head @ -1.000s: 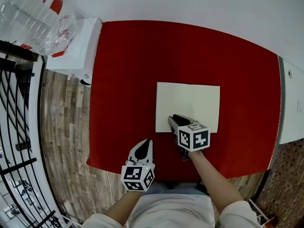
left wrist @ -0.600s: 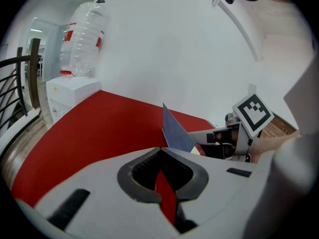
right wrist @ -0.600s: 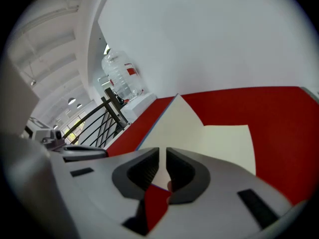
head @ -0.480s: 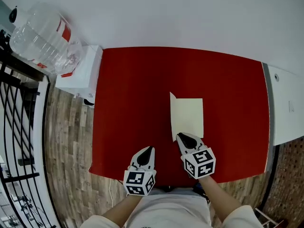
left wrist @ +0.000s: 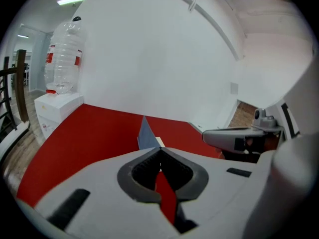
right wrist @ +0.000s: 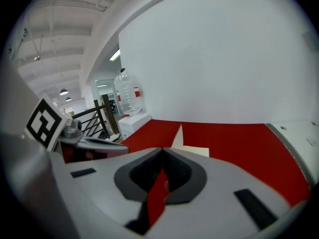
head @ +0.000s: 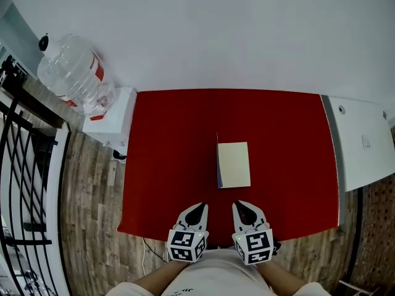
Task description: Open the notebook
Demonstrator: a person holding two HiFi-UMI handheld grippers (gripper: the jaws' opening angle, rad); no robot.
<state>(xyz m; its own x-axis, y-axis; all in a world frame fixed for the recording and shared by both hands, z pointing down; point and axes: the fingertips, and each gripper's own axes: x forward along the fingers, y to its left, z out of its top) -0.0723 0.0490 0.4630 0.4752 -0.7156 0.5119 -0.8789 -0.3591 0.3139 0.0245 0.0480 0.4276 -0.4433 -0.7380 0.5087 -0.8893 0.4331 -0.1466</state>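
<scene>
Left tongs (head: 197, 207) are clenched, tips pressed together with nothing between them, held at the near edge of the red-topped bench (head: 160, 147). Right tongs (head: 241, 205) sit just beside them, likewise clenched and empty, tips meeting. Both point away from the person toward the notebook; neither touches it.

Notebook (head: 235, 165) lies about mid-bench, a little beyond the right tongs and apart from them. Its grey-blue cover (left wrist: 145, 135) stands upright along the left edge. A cream page lies face up and flat on the bench beside it. From the right gripper view the inner face of the cover shows pale.

Off the bench's far left corner is a white stand (head: 114, 119) carrying a large clear water bottle (head: 74, 73) with a red label, neck down. A black railing (head: 24, 184) runs along the far left, over a wood-plank floor (head: 86, 214). A white counter (head: 361, 140) adjoins the bench's right side. A plain white wall (head: 216, 29) stands behind.
</scene>
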